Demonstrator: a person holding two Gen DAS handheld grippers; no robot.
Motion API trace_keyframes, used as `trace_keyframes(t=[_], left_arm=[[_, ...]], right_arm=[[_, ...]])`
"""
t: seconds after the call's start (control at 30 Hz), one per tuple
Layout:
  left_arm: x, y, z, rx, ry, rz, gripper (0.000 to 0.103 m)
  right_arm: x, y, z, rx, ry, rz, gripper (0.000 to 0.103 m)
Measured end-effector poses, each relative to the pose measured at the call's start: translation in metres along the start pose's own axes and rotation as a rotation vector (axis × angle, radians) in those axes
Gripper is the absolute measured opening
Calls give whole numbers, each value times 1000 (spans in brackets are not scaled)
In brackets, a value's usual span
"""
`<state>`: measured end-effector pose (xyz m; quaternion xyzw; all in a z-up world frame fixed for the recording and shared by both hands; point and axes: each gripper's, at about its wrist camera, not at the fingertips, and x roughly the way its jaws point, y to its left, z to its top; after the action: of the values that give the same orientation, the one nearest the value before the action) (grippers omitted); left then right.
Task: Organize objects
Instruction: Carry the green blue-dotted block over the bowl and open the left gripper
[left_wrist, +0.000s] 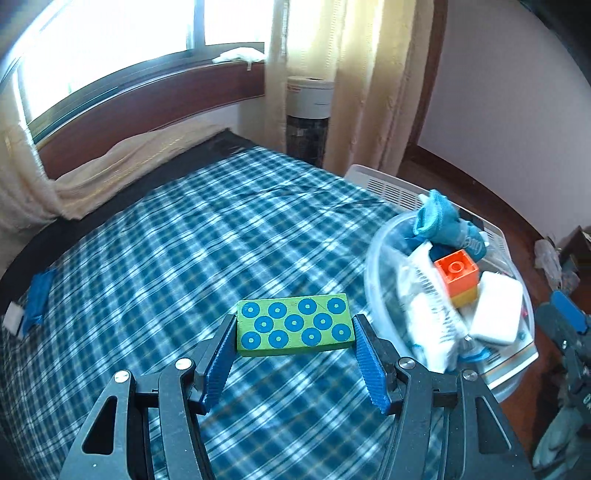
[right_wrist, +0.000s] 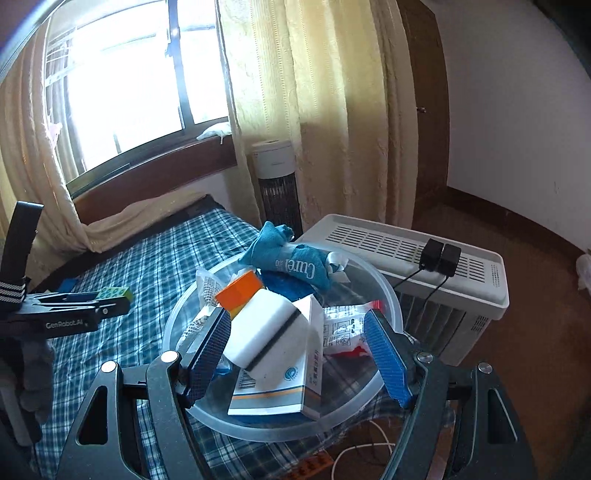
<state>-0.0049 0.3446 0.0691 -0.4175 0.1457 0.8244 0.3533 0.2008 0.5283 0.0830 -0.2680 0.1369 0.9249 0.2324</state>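
My left gripper (left_wrist: 295, 326) is shut on a green block (left_wrist: 293, 325) printed with blue rings, one pad on each short end, and holds it above the plaid bed sheet (left_wrist: 184, 240). The right wrist view shows that gripper (right_wrist: 110, 295) and block (right_wrist: 116, 292) at the left. To its right stands a clear plastic bowl (left_wrist: 373, 266). My right gripper (right_wrist: 297, 321) hovers open over the near half of the bowl (right_wrist: 258, 432). The bowl holds an orange brick (right_wrist: 240, 291), a white sponge (right_wrist: 266, 332), a blue cloth (right_wrist: 291, 258), a box (right_wrist: 280, 391) and sachets (right_wrist: 343, 332).
A white slatted appliance (right_wrist: 406, 251) with two black plugs (right_wrist: 441, 256) stands beyond the bowl, off the bed. A tower fan (right_wrist: 275, 184) and curtains (right_wrist: 332, 110) stand behind. A blue item (left_wrist: 37, 295) lies at the bed's left edge. A white cable (right_wrist: 365, 450) lies below the bowl.
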Motion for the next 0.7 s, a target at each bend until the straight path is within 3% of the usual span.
trace_keyframes(t=[0.7], left_arm=[[31, -59, 39, 70, 12, -60, 64]], right_arm=[[-1, -41, 0, 87, -6, -22, 76]])
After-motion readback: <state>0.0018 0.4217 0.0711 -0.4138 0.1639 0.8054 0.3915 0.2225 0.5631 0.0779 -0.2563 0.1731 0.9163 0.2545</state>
